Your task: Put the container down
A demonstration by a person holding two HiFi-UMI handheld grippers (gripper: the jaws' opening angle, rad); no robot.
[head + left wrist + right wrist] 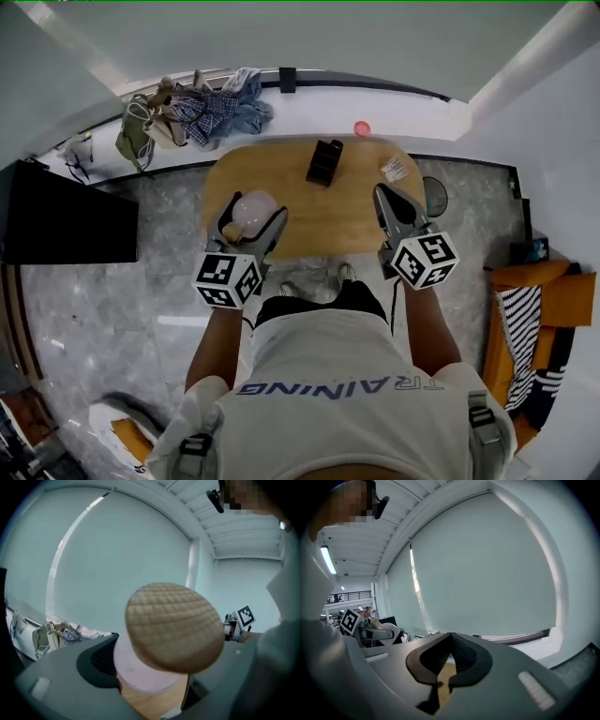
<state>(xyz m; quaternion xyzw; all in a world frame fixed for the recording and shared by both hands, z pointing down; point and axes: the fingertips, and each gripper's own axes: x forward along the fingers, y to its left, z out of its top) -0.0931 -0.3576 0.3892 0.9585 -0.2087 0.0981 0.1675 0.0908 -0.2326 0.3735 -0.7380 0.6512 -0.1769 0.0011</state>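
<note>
In the head view, a pale pink container (253, 208) with a tan lid sits between the fingers of my left gripper (249, 217), held over the left end of the oval wooden table (323, 223). My left gripper view shows the textured tan lid (176, 627) close up, tilted toward the camera. Below it the pink body (140, 674) is clamped in my left gripper (150, 670). Whether the container touches the table is hidden. My right gripper (388, 199) hovers over the table's right part, shut and empty; its pads meet in the right gripper view (450, 641).
A black organiser box (324, 161) and a small packet (395, 169) lie on the table's far side. Clothes and bags (202, 111) are piled on the ledge behind, with a pink item (362, 128). A black cabinet (70, 216) stands left and an orange chair (534, 309) right.
</note>
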